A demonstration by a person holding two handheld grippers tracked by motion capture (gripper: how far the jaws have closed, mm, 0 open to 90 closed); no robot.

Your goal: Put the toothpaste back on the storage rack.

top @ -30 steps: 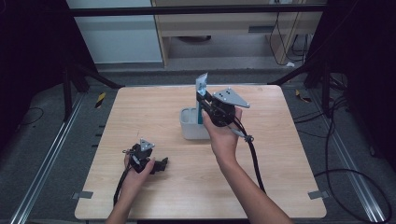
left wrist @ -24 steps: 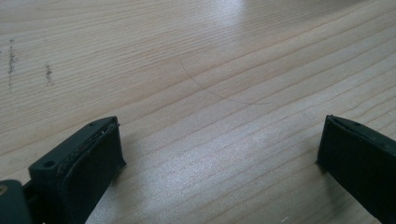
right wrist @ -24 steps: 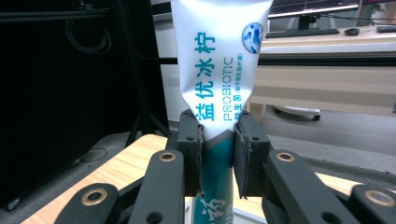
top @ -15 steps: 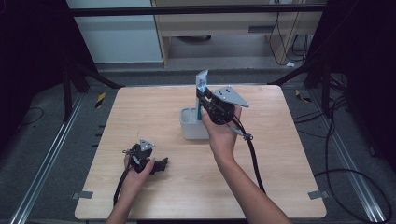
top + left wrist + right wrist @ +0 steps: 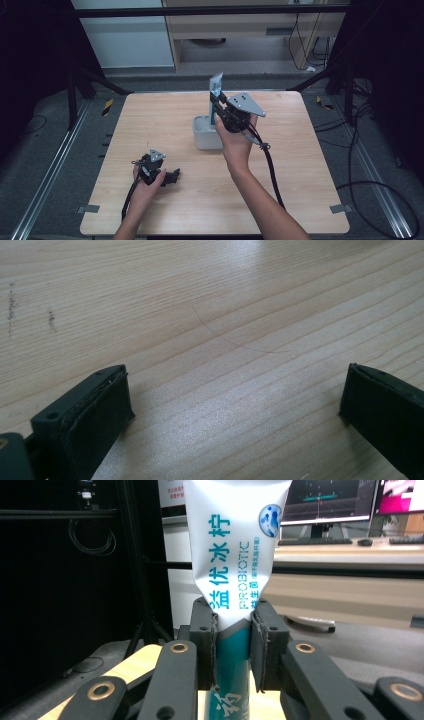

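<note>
My right gripper (image 5: 216,102) is shut on a white and teal toothpaste tube (image 5: 216,86), held upright above a white rectangular container (image 5: 206,135) at mid-table. In the right gripper view the tube (image 5: 235,545) rises between the two black pads (image 5: 205,645), its flat crimped end up and its teal lower part between the jaws. My left gripper (image 5: 172,176) rests low on the wooden table (image 5: 150,120) at the front left, open. The left gripper view has its two black pads (image 5: 95,415) wide apart over bare wood with nothing between them.
The container stands just below and left of my right hand. A cable (image 5: 270,165) trails from the right gripper across the table's right half. Dark stand legs and floor rails surround the table; a cabinet stands beyond the far edge.
The right gripper with the tube has shifted very slightly; the left gripper has stayed where it was.
</note>
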